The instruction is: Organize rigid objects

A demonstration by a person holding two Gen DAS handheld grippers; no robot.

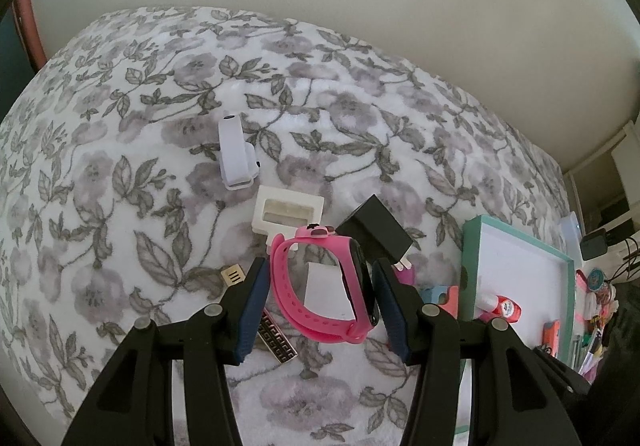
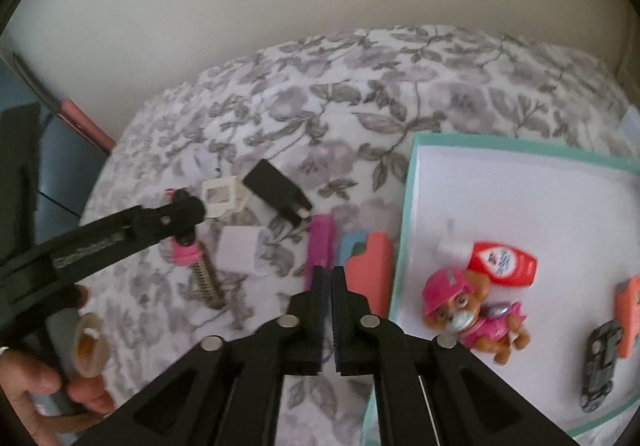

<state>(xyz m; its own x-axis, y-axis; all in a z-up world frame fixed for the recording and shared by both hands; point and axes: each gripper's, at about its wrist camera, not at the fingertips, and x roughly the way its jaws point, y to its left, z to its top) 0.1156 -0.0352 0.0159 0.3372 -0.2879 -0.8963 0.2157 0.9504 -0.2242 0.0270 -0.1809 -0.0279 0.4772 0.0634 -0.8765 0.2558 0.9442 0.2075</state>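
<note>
In the left wrist view, my left gripper (image 1: 320, 270) is shut on a pink watch (image 1: 288, 302). Its band touches the left pad and its dark face rests on the right pad. The right wrist view shows that same gripper (image 2: 184, 221) with the pink watch (image 2: 184, 256) under it. My right gripper (image 2: 329, 274) hovers just left of the teal-rimmed white tray (image 2: 410, 205). Its pads stand a narrow slit apart with nothing between them. In the tray lie a pink pup figure (image 2: 468, 314), a red bottle (image 2: 502, 266), an orange piece (image 2: 628, 310) and a dark toy car (image 2: 600, 366).
On the floral blanket lie a black charger (image 2: 276, 189), a white frame (image 2: 222, 193), a white card (image 2: 238, 250), a magenta comb (image 2: 320, 246), a coral piece (image 2: 372, 270) and a gold patterned bar (image 2: 206, 282). A white watch band (image 1: 236, 149) lies farther back. A hand holds a tape roll (image 2: 90, 342).
</note>
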